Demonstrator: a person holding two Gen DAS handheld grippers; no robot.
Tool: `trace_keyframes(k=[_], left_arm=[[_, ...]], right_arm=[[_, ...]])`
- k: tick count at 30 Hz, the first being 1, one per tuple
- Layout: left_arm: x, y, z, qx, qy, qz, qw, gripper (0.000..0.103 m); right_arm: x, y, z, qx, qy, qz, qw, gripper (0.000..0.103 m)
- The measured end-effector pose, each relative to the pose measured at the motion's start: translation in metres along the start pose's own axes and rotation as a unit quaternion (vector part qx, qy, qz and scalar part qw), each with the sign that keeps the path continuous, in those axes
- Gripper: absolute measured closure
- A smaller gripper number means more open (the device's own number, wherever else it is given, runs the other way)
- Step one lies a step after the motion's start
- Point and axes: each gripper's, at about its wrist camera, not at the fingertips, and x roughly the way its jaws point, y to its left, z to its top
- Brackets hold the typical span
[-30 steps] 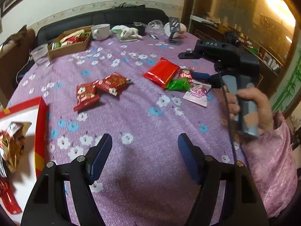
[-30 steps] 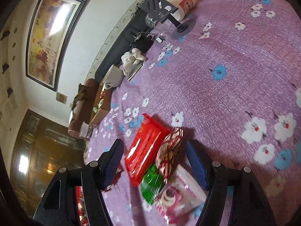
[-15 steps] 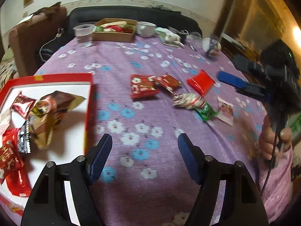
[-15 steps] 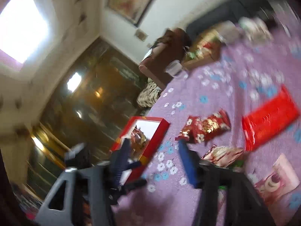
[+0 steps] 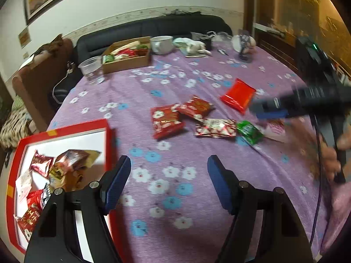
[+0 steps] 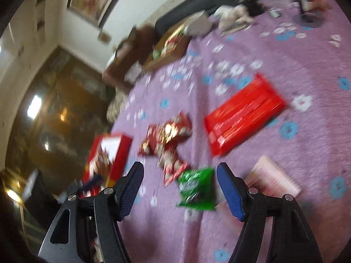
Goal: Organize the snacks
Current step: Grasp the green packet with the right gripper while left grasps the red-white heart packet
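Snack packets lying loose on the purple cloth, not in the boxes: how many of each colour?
Red packets: 3
Red-and-white packet: 1
Green packet: 1
Pink packet: 1
Total: 6

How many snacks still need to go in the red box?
Several packets already lie in the red box. Both the left gripper and right gripper are open and empty. Six remain on the table: two red flowered packets, a red-and-white packet, the green packet, a flat red pack and a pink packet.
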Motion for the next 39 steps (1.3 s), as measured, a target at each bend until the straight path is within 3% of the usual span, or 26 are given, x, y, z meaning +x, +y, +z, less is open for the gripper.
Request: trace_keyframes(k=[3,7,10,12,15,19,21,26,29,31,34,35,36,38,39], left_arm=[[0.002,0.016,0.0,-0.026,0.005,0.005,0.9996,0.031],[0.003,0.022,-0.001,-0.038,0.007,-0.001,0.9992,0.031],[0.003,0.015,0.0,-0.027,0.007,-0.008,0.9996,0.031],[0.004,0.01,0.002,-0.016,0.008,-0.011,0.9998,0.031],[0.006,0.001,0.009,0.006,0.005,-0.016,0.9998,0.031],[0.017,-0.023,0.024,0.047,0.009,-0.028,0.9985,0.031],[0.027,-0.034,0.032,0.047,0.018,-0.052,0.9974,0.031],[0.059,-0.055,0.045,0.022,0.044,-0.062,0.9969,0.031],[0.075,-0.061,0.05,0.002,0.05,-0.08,0.9955,0.031],[0.086,-0.067,0.049,0.01,0.054,-0.061,0.9966,0.031],[0.094,-0.07,0.044,0.018,0.054,-0.067,0.9961,0.032],[0.096,-0.07,0.043,0.02,0.054,-0.07,0.9959,0.034],[0.099,-0.069,0.04,0.019,0.054,-0.078,0.9953,0.047],[0.099,-0.068,0.038,0.025,0.041,-0.073,0.9962,0.057],[0.1,-0.068,0.039,0.028,0.038,-0.073,0.9962,0.068]], right_arm=[[0.023,0.006,-0.008,-0.023,0.033,-0.049,0.998,0.035],[0.031,0.017,-0.013,-0.056,0.021,-0.097,0.994,0.039],[0.031,0.022,-0.016,-0.082,0.008,-0.154,0.985,0.064],[0.031,0.022,-0.017,-0.085,0.008,-0.16,0.983,0.072],[0.021,0.012,-0.011,-0.054,-0.007,-0.147,0.988,0.084],[-0.012,-0.015,-0.003,0.023,-0.063,-0.105,0.992,0.085],[-0.024,-0.029,-0.001,0.062,-0.086,-0.072,0.992,0.085],[-0.029,-0.047,0.003,0.113,-0.098,-0.021,0.988,0.085],[-0.029,-0.054,0.004,0.13,-0.097,-0.028,0.986,0.085],[-0.027,-0.058,0.004,0.141,-0.095,-0.025,0.985,0.085],[-0.026,-0.059,0.002,0.141,-0.094,-0.028,0.985,0.085],[-0.026,-0.058,0.002,0.141,-0.094,-0.027,0.985,0.085],[-0.026,-0.058,0.002,0.141,-0.093,-0.025,0.985,0.085],[-0.025,-0.057,0.001,0.141,-0.091,-0.027,0.985,0.084],[-0.024,-0.058,0.001,0.142,-0.091,-0.028,0.985,0.084]])
